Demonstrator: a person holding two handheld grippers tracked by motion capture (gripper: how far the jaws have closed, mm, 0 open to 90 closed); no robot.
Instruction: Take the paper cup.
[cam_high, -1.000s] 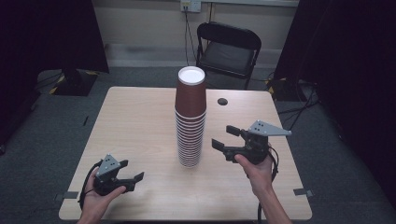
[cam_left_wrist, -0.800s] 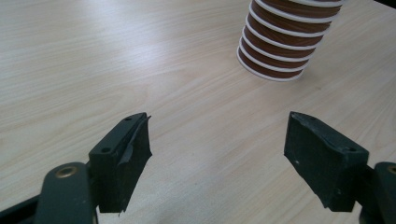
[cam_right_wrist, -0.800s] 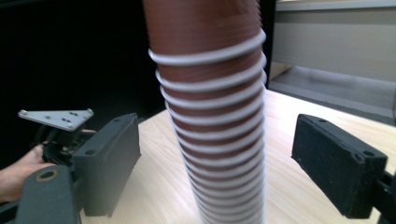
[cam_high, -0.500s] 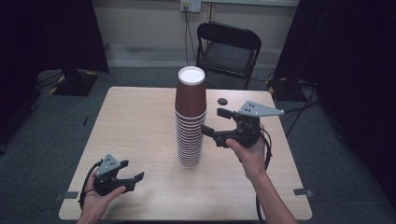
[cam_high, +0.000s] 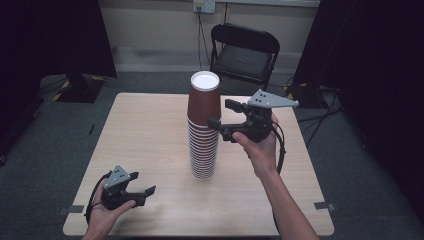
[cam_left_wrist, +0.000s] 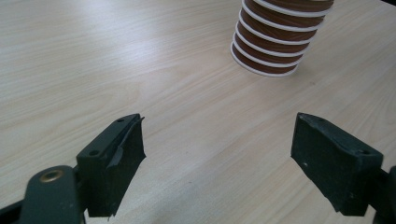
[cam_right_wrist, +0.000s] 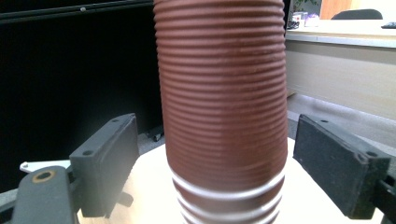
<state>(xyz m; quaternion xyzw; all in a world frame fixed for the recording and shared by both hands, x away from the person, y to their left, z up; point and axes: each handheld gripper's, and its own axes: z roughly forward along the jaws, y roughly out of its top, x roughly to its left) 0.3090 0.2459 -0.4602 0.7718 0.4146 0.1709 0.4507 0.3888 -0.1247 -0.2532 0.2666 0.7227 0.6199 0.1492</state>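
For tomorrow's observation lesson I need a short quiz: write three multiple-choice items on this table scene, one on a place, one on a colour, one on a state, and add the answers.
1. Where is the left gripper?
A. near the table's front left corner
B. on the folding chair
C. above the stack

2. What colour are the outsides of the stacked ribbed paper cups?
A. blue
B. brown
C. green

3. How does the right gripper stand to the top cup?
A. shut on it
B. open, one jaw on each side
C. far off, by the table's front edge

Answers:
1 A, the left gripper is low over the pale wooden table by that corner.
2 B, the stack of ribbed paper cups is brown with white rims.
3 B, the right gripper shows gaps between both jaws and the top cup.
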